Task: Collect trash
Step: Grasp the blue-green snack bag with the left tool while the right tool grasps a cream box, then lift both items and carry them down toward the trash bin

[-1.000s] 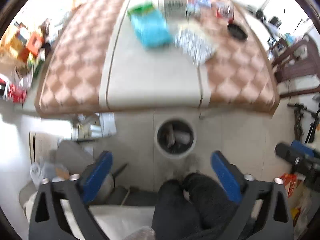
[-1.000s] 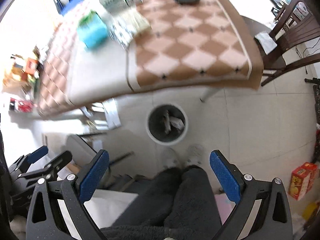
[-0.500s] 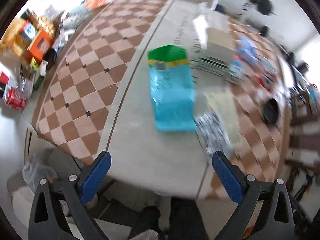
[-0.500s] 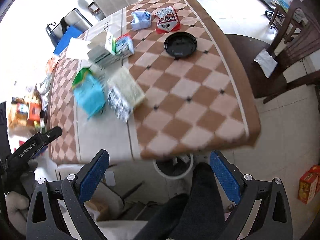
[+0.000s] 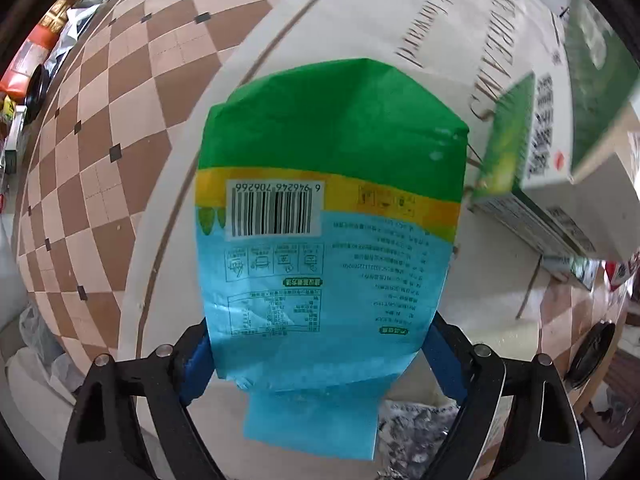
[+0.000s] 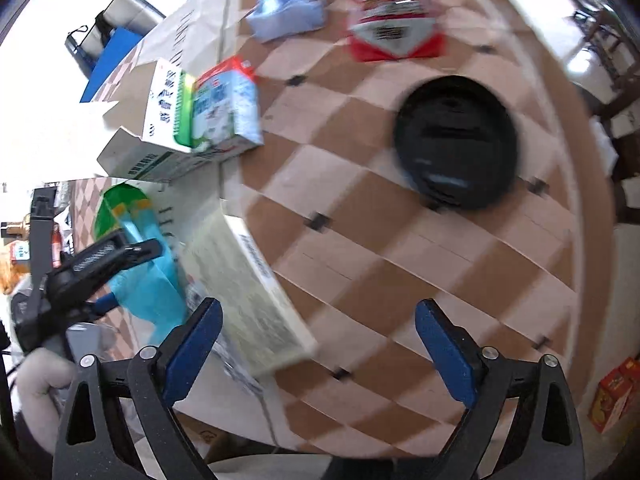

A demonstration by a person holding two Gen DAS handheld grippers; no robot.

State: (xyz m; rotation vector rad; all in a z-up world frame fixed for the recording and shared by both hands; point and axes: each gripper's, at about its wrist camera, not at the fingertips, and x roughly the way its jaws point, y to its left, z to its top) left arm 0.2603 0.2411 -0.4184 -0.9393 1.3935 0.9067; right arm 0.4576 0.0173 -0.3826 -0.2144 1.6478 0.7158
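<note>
A blue and green snack bag (image 5: 332, 216) lies flat on the table. My left gripper (image 5: 316, 356) is open, with its blue pads on either side of the bag's near end; whether they touch it I cannot tell. The right wrist view shows the same bag (image 6: 132, 236) with the left gripper (image 6: 108, 256) over it. My right gripper (image 6: 316, 340) is open and empty above the table's near edge, beside a pale flat box (image 6: 256, 292). A crumpled silver wrapper (image 5: 412, 432) lies under the bag's near end.
On the checkered tablecloth (image 6: 400, 248) are a black round lid (image 6: 456, 148), a red packet (image 6: 394, 32), a light blue pack (image 6: 288, 4), a blue-and-white carton (image 6: 224, 108) and a white and green box (image 5: 532, 160). Chairs stand at the right.
Both grippers rose from the floor bin and moved in over the table. The left gripper closed in on the blue and green bag, which now fills its view.
</note>
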